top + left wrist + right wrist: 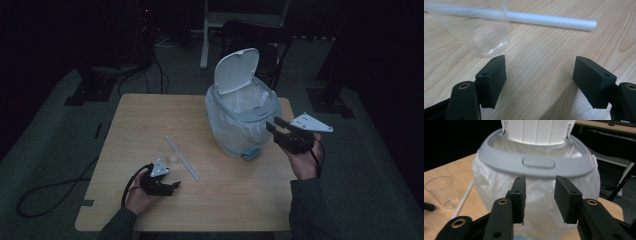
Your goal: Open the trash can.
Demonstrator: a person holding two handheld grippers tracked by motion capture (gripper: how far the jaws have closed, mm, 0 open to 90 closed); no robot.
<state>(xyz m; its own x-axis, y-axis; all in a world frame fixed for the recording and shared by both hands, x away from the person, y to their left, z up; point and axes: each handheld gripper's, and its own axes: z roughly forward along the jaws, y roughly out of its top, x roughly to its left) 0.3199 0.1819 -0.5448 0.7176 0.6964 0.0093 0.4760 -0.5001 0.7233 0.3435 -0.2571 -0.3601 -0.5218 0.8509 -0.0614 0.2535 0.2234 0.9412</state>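
I am holding the right tongs [276, 126] just in front of the bin [534, 165], jaws partly parted with nothing between them, pointing at its grey rim below the raised lid [238, 69]. My left tongs [540, 72] are resting wide apart over the counter [150, 115], gripping nothing; the clear cup [477, 27] is lying just beyond their left jaw, the white straw [549, 20] farther ahead.

Bin [242, 117] directly before right claw [282, 131]
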